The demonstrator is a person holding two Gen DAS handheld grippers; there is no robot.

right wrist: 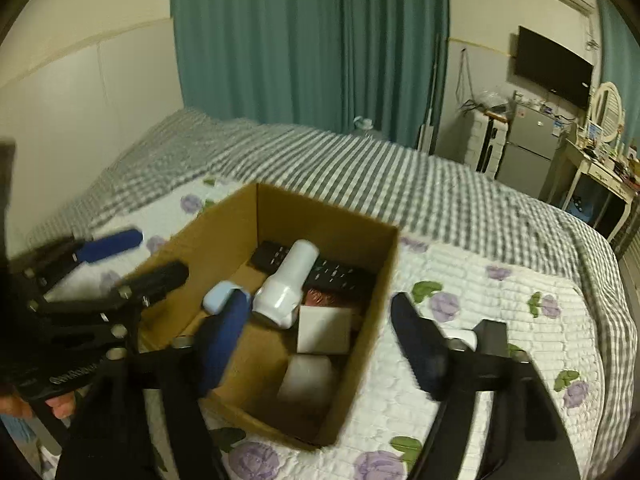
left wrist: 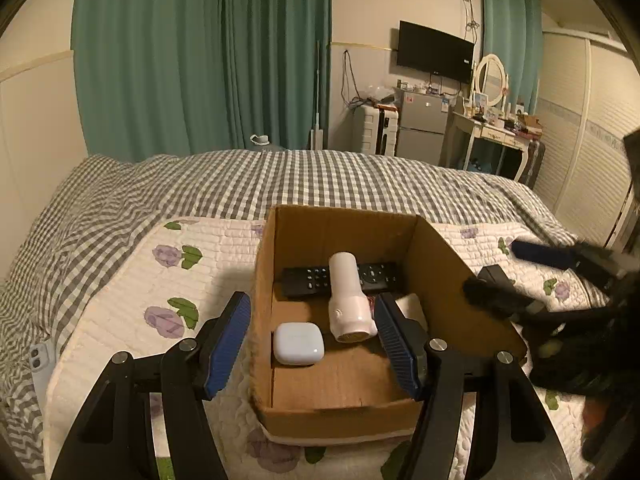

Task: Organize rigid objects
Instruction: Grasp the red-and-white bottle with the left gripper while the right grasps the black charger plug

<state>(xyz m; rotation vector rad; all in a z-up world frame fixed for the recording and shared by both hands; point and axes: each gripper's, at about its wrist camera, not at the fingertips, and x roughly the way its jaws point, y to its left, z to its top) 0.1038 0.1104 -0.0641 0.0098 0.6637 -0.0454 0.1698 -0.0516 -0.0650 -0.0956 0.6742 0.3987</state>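
Left hand-held gripper (left wrist: 314, 330): jaws spread wide with nothing between them, hovering at the near left corner of the cardboard box (left wrist: 440, 264); one blue pad lies outside the left wall, the other over the box interior.
Right hand-held gripper (right wrist: 320, 344): jaws apart and empty, straddling the right wall of the box; the picture is blurred by motion.
Phone (left wrist: 40, 364): pale case at the far left edge of the bed, on the checked cover.
Quilt (left wrist: 120, 320): white with purple flowers, spread on the bed (left wrist: 280, 176) under the box.
Cardboard box: open-topped, standing on the quilt.
Earbud case (left wrist: 298, 343): white and rounded, on the box floor near the left wall.
White bottle (left wrist: 347, 300): lying on its side in the middle of the box, its far end resting across the remote.
Remote (left wrist: 308, 278): black, lying crosswise along the far wall of the box.
Small white boxes (right wrist: 324, 330): two of them on the box floor by the right wall, one nearer than the other.
Background: green curtains (left wrist: 200, 56), a wall television (left wrist: 435, 51), a small fridge (left wrist: 424, 126) and a dressing table (left wrist: 496, 132) at the right.
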